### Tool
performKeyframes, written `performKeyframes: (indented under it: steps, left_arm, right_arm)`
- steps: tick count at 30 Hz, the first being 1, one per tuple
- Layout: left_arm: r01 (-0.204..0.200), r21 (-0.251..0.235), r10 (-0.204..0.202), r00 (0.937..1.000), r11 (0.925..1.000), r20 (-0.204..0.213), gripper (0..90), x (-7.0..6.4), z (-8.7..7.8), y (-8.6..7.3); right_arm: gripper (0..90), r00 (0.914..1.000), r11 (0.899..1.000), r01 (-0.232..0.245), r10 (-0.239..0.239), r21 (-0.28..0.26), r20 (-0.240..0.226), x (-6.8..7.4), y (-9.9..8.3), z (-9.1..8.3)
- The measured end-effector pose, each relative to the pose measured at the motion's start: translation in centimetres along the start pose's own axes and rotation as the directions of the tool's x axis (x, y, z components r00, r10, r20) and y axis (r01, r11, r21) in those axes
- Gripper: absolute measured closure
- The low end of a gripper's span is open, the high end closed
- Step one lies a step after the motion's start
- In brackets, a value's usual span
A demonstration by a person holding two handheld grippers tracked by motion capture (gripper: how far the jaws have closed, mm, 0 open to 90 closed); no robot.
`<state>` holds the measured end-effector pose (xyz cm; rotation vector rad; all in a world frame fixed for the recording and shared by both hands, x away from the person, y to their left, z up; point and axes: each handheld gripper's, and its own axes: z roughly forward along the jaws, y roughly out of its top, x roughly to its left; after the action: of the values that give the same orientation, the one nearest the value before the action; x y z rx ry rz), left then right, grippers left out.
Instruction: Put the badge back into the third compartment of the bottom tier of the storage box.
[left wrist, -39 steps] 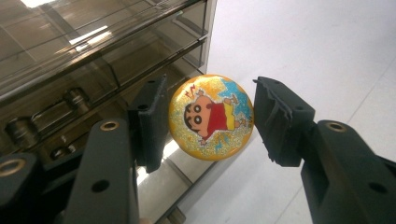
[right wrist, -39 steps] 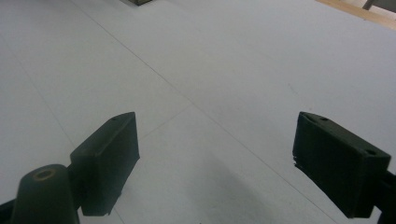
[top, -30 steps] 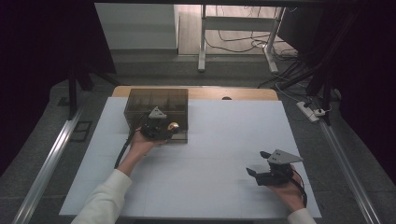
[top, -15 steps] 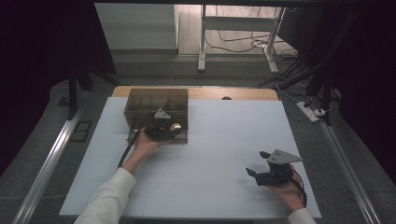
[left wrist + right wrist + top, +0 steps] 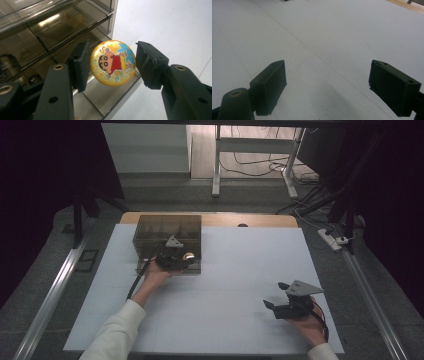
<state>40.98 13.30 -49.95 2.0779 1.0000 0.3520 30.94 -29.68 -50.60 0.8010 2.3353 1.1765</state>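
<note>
Left claw [image 5: 111, 66] has nudged fwd over the smoky organizer box [image 5: 168, 232] w/ the badge [image 5: 113, 63]; jaws spread, letting go. Right claw [image 5: 276, 295] gapes, idle.

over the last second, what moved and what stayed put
The left hand-held gripper has edged forward along the front of the smoky plastic organiser box. The round yellow cartoon badge sits between its jaws; the left jaw touches it, with a small gap at the right. The right hand-held gripper has stayed open over the bare white table, and the box has not shifted.
</note>
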Motion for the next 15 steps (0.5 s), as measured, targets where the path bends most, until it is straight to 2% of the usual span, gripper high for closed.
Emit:
performKeyframes:
  steps: [8,15]
  left_arm:
    - [0.012,-0.004,-0.012,0.9998,0.9999,0.015,36.8,0.05,-0.22,0.04]
    - [0.007,-0.003,-0.007,0.9996,1.0000,0.027,35.0,-0.05,-0.47,0.06]
  right_arm:
    - [14.1,1.0000,1.000,0.000,0.000,0.001,-0.001,-0.01,-0.01,0.01]
    - [14.1,1.0000,1.000,0.002,-0.002,0.000,-0.001,-0.02,0.00,-0.02]
